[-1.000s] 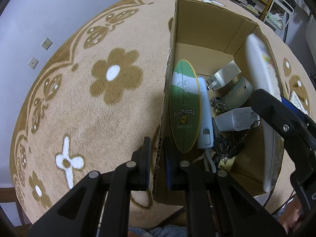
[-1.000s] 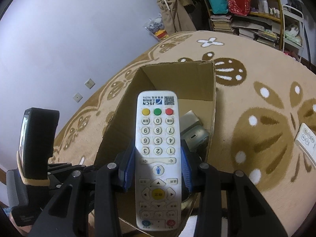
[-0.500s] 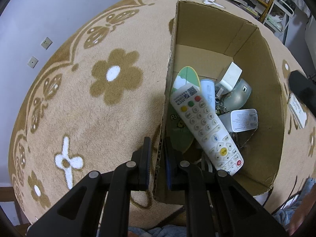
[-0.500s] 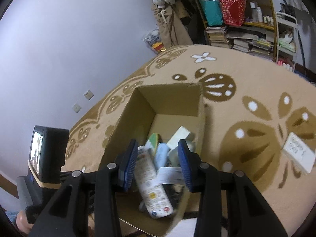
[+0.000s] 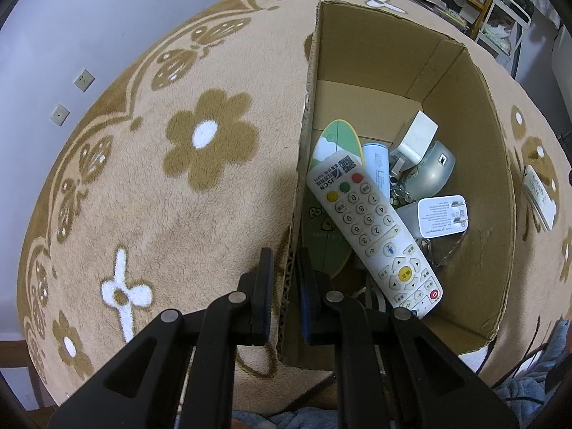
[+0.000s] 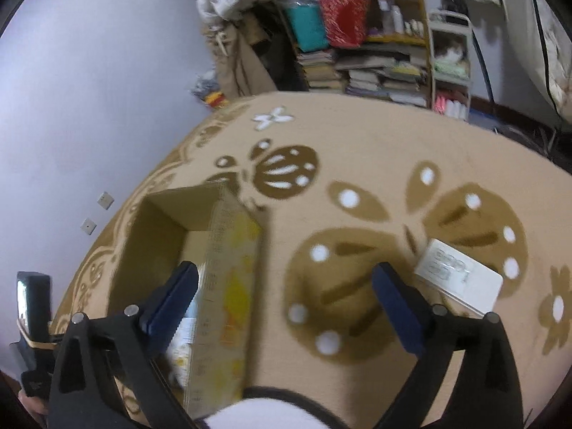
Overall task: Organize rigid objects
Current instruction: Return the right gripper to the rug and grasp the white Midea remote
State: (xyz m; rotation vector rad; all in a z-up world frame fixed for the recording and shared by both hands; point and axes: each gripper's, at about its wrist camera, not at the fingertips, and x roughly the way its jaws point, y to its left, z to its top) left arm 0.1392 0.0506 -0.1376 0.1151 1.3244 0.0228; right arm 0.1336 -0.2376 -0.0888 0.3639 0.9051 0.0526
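Remote control [image 5: 375, 228], white and marked JSCN, lies face up and slantwise inside the cardboard box [image 5: 379, 53], resting across a green and white oval board [image 5: 327, 214] printed "Pochacco" that leans against the box's near-left wall. Beside the remote, toward the box's right wall, sit a pale blue cylinder [image 5: 378, 168], a white plug adapter [image 5: 437, 216] with its label and prongs turned up, a second white charger [image 5: 414, 140], a grey rounded device [image 5: 430, 173] and a tangle of keys [image 5: 398, 193]; the small print on these is too fine to read. The left gripper [image 5: 286, 279] has its jaws pressed together on the box's left wall at the near corner, one finger outside and one inside, apparently to keep the box steady on the flowered beige carpet [image 5: 150, 193] while items go in. The right gripper [image 6: 284, 302] hovers above the box's right edge with its jaws wide apart and nothing between them, seemingly free for the next pickup. Just right of the box on the carpet lies another white remote [image 6: 459, 275], its markings blurred, likely the next candidate. A yellowish transparent ruler-like strip [image 6: 228, 286] appears along the box's right wall in the right wrist view; motion blur hides what it is. Bookshelves [image 6: 371, 35] crowd the room beyond the box.
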